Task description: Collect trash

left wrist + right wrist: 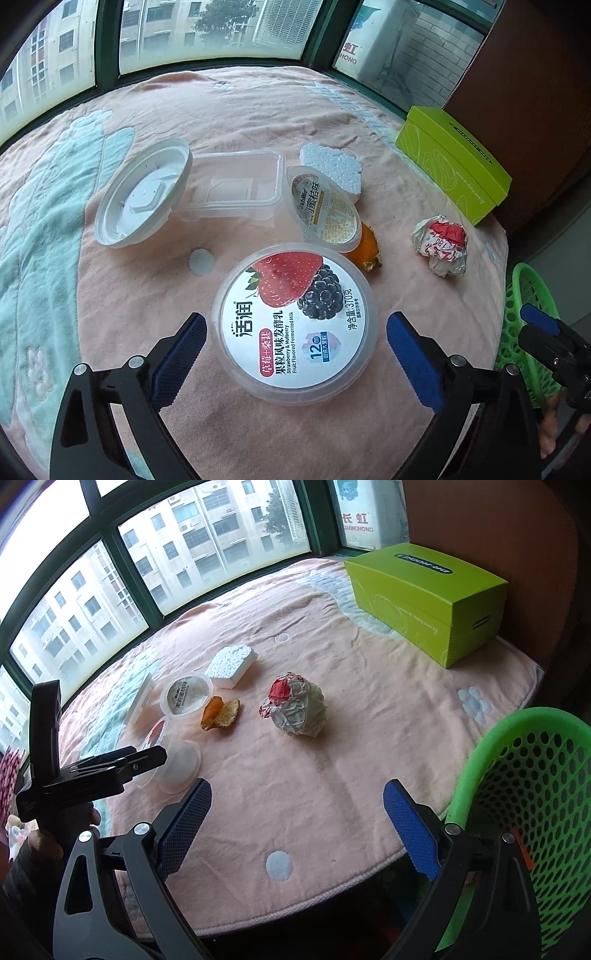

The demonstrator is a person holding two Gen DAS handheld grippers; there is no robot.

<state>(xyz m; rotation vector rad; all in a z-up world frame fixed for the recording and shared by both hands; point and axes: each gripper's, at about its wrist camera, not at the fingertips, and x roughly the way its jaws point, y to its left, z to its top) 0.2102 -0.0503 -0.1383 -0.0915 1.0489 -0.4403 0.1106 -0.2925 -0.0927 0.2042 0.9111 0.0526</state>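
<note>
A lime-green box (428, 602) sits on the pink blanket (351, 768) by the window (207, 539).

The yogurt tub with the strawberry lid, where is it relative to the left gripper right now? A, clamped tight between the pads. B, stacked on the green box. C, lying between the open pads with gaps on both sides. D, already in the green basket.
C: the yogurt tub rests on the blanket between the left gripper's spread pads, with blanket visible on each side.

Dark green-framed windows (140, 587) behind worktop; daylight, apartment blocks outside. Pink floral blanket (332, 709) covers worktop. Brown wall panel (535, 92) at right.
</note>
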